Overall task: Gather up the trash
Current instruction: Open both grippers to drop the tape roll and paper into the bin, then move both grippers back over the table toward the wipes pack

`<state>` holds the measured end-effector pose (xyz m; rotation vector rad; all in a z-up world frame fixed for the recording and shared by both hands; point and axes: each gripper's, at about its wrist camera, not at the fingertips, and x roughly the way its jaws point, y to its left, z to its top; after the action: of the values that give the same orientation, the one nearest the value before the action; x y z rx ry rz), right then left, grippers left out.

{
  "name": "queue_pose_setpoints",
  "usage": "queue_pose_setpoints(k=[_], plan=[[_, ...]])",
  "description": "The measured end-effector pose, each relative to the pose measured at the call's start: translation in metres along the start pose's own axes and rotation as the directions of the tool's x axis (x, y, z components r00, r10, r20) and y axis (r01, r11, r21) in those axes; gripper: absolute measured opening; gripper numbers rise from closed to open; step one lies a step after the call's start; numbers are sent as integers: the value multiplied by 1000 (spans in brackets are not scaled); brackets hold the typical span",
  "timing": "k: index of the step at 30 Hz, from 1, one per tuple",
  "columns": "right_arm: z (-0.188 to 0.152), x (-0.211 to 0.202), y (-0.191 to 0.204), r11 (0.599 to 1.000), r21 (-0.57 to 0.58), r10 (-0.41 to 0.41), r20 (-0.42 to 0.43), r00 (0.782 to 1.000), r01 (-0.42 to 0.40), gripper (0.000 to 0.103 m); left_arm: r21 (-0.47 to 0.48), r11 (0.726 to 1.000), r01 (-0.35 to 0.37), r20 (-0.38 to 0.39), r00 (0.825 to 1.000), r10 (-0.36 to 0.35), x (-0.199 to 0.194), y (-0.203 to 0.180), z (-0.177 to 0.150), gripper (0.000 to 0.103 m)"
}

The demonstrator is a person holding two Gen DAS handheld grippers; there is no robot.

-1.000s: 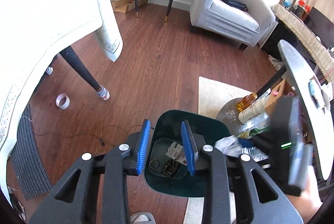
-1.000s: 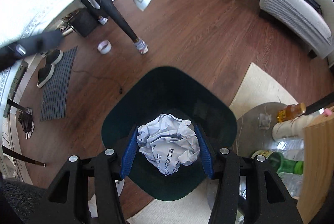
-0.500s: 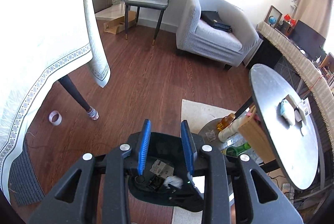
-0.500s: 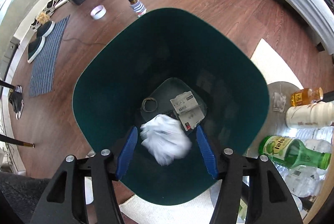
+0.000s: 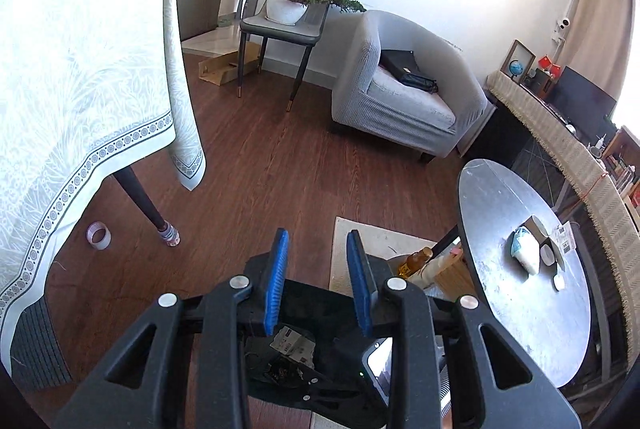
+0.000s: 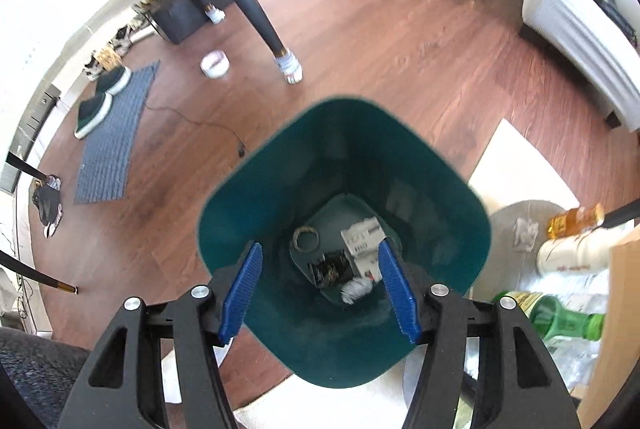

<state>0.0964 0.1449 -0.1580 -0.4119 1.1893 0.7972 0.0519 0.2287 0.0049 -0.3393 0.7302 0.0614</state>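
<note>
A dark green trash bin [image 6: 448, 213] stands on the wood floor under my right gripper [image 6: 320, 269], which is open and empty above its mouth. A crumpled white paper ball [image 6: 356, 289] lies at the bin's bottom beside a printed card [image 6: 362, 239] and a ring [image 6: 306, 239]. My left gripper [image 5: 318, 273] is open and empty, held higher above the same bin [image 5: 256, 269]. A round grey table [image 5: 516, 269] at the right carries a blue-white wrapper [image 5: 524, 253] and small items.
Bottles stand by the bin, a green one [image 6: 560, 321] and a white one [image 6: 572, 253]. A cloth-covered table [image 5: 80, 77] with a black leg [image 6: 260, 17] is at the left. A tape roll [image 6: 215, 63] and a mat [image 6: 116, 141] lie on the floor. A grey armchair [image 5: 400, 97] stands behind.
My right gripper opened over the bin and the paper ball dropped to the bottom. My left gripper rose and tilted up, showing more of the room.
</note>
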Motion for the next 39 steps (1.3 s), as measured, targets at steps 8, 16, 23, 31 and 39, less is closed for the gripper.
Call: queue_pose_setpoints(k=[8,16,23,31,39], plan=[[11,-76,-3,1000,-10,-1,161,987,2,49,28,1000,11,43,999,-12,-12,-22,9,34],[2,-154,-32,997,39,-75,293,953,67,49,72,997,38,85,995,-44,-23,-56,15,41],[-23,-197,-76,985,129,-151,338,929,113,49,108,991,77,89,992,-87,-17,-91,13,49],[-55,-226,-124,965,219,-218,354,910,146,49,191,975,111,77,989,-128,-4,-133,7,62],[-83,-255,-167,933,323,-283,380,881,160,49,317,937,145,20,987,-160,22,-181,-12,75]])
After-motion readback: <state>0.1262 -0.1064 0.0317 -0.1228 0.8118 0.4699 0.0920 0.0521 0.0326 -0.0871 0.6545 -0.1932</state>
